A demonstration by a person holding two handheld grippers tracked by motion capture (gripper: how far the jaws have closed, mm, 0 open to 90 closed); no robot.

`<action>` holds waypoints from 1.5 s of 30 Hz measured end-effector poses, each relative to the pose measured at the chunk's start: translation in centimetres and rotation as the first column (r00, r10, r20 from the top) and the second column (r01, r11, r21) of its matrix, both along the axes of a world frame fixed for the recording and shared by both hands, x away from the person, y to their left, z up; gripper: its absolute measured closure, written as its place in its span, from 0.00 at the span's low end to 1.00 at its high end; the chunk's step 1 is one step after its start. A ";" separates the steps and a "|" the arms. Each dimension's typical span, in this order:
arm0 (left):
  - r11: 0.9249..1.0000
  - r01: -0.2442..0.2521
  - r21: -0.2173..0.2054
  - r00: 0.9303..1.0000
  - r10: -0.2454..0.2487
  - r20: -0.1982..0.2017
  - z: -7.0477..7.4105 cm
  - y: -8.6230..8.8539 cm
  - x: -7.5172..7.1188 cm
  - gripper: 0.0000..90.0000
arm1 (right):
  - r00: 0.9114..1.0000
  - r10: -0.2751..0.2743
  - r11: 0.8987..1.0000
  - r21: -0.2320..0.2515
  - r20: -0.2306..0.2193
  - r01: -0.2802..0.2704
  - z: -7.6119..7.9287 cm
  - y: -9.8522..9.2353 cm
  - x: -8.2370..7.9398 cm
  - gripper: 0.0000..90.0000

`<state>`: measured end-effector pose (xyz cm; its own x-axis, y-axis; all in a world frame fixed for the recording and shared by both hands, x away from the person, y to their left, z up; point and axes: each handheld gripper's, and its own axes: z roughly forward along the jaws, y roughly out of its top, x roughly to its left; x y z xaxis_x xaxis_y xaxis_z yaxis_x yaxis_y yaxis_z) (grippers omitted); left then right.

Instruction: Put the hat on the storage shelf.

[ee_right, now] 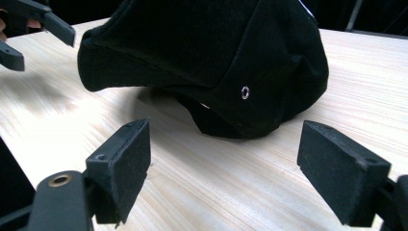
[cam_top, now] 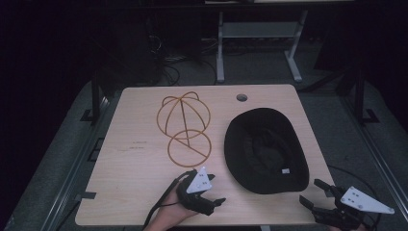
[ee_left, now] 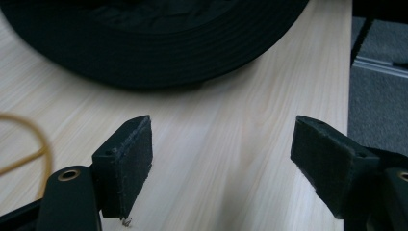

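Note:
A black bucket hat (cam_top: 266, 149) lies upside down, brim up, on the right half of the wooden table (cam_top: 134, 168). An orange wire hat stand (cam_top: 184, 126) lies on its side left of the hat. My left gripper (cam_top: 208, 188) is open near the front edge, just left of the hat; in the left gripper view the hat's brim (ee_left: 159, 43) lies ahead of its empty jaws. My right gripper (cam_top: 314, 191) is open at the front right corner; the hat (ee_right: 211, 62) sits close ahead of it, untouched.
A round cable hole (cam_top: 241, 97) sits at the table's far edge. A grey table frame (cam_top: 255, 43) and cables stand on the floor beyond. The other hand's gripper (ee_right: 33, 33) appears at the upper left of the right gripper view.

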<state>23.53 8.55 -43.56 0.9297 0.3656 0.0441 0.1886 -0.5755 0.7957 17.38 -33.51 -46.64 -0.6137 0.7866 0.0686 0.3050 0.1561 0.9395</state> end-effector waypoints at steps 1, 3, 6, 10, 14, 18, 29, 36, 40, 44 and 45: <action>1.000 0.003 0.005 1.000 -0.003 0.004 0.0 -0.4 0.0 0.24 | 1.000 0.002 1.000 0.000 0.000 -0.002 0.0 0.0 0.0 0.21; 1.000 0.015 0.013 1.000 -0.015 0.004 -0.1 -1.3 0.2 0.24 | 1.000 0.004 1.000 0.001 -0.001 -0.004 0.0 0.1 0.1 0.21; 0.999 0.031 0.040 0.999 -0.033 0.030 -0.1 -2.9 0.4 0.24 | 1.000 0.012 1.000 -0.006 0.001 -0.012 -0.1 0.2 0.1 0.21; 0.997 0.057 0.059 0.997 -0.060 0.045 -0.4 -4.7 0.6 0.24 | 1.000 0.016 1.000 -0.004 -0.001 -0.016 -0.1 0.1 0.1 0.21; 0.994 0.075 0.084 0.996 -0.079 0.047 -0.7 -5.9 0.7 0.24 | 1.000 0.015 1.000 -0.003 0.001 -0.015 -0.1 0.0 0.1 0.21; 0.993 0.069 0.099 0.993 -0.077 0.084 -1.0 -7.2 1.2 0.23 | 1.000 0.018 1.000 -0.003 -0.001 -0.018 -0.1 0.0 0.0 0.21; 0.982 0.023 0.186 0.983 -0.056 0.176 -2.2 -10.1 1.5 0.23 | 1.000 0.022 1.000 -0.001 0.000 -0.022 -0.1 0.0 0.1 0.21; 0.976 0.035 0.217 0.957 -0.096 0.273 -2.1 -11.5 1.5 0.39 | 1.000 0.028 1.000 -0.002 -0.008 -0.028 -0.1 0.2 0.1 0.21; 0.978 0.064 0.201 0.940 -0.127 0.316 -1.6 -11.7 1.1 0.57 | 1.000 0.031 1.000 -0.004 -0.004 -0.031 -0.1 0.1 0.1 0.21; 0.984 0.076 0.159 0.935 -0.126 0.332 -0.5 -11.7 1.2 0.75 | 0.999 0.031 1.000 0.000 -0.008 -0.031 -0.1 0.2 0.2 0.21; 0.986 0.076 0.149 0.934 -0.123 0.336 -0.3 -11.6 1.3 0.80 | 0.999 0.033 0.999 -0.004 -0.011 -0.033 -0.1 0.2 0.2 0.21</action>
